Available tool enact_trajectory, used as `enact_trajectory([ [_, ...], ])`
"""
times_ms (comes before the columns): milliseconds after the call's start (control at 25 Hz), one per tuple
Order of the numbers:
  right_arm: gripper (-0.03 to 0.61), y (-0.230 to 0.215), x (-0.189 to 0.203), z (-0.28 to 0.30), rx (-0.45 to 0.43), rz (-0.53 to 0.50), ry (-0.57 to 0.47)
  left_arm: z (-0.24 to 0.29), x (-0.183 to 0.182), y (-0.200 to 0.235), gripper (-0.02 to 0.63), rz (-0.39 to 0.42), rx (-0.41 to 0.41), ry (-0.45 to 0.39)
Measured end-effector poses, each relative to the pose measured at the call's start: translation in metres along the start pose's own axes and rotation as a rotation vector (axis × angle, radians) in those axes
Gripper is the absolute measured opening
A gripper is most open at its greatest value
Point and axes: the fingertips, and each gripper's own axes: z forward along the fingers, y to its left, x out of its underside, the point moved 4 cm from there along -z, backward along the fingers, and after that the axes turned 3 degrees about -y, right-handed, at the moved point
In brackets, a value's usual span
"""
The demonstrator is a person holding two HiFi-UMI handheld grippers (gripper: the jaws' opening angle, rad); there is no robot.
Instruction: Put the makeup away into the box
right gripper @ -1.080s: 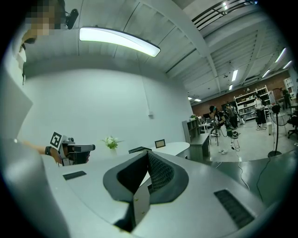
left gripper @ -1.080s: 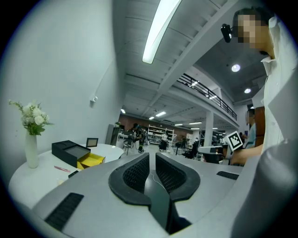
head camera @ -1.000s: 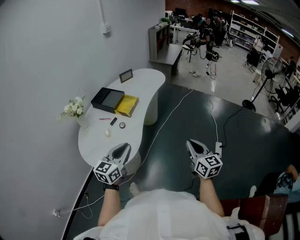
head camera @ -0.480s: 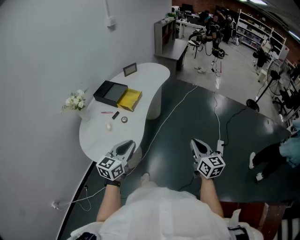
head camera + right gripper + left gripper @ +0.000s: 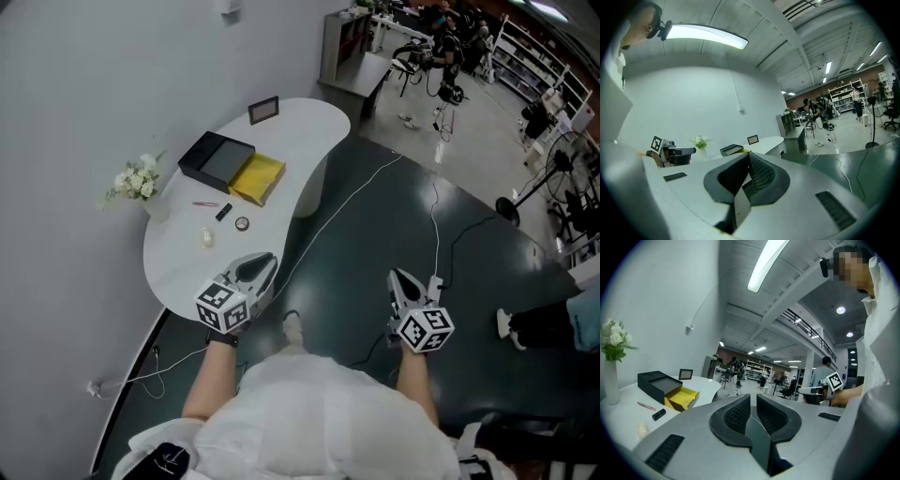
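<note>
Nearest, the left hand-held gripper [image 5: 253, 272] and the right hand-held gripper [image 5: 405, 283] are both closed and hold nothing. Further, on the white worktop [image 5: 178, 272], the small makeup pieces [image 5: 243, 223] lie loose, so it seems none is put away yet. Behind them stands the open black box [image 5: 217, 157]. No writing can be read

Black box [image 5: 217, 157], yellow tray [image 5: 257, 178], white table [image 5: 302, 127], white flowers [image 5: 134, 178], dark green floor [image 5: 375, 225]

Pale lump [image 5: 206, 239] too small to identify.
</note>
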Motion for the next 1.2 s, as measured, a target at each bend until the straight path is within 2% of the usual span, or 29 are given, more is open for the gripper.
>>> enact_trajectory([
  [280,0.009,-0.032,-0.025,0.103,-0.029,0.0,0.014,0.047,-0.013,0.079,0.052,-0.016,-0.034,0.023],
  [600,0.009,-0.027,-0.048,0.225,-0.14,-0.034,0.026,0.057,-0.033,0.168,0.052,-0.045,-0.131,-0.013],
  [880,0.009,0.003,-0.046,0.324,-0.329,-0.076,0.123,0.033,-0.039,0.219,0.052,-0.089,-0.319,-0.084],
  [1080,0.011,0.021,-0.032,0.395,-0.506,-0.093,0.224,0.021,-0.035,0.241,0.052,-0.108,-0.473,-0.104],
  [1200,0.011,0.038,-0.027,0.44,-0.647,-0.137,0.281,0.017,-0.034,0.254,0.052,-0.12,-0.576,-0.126],
])
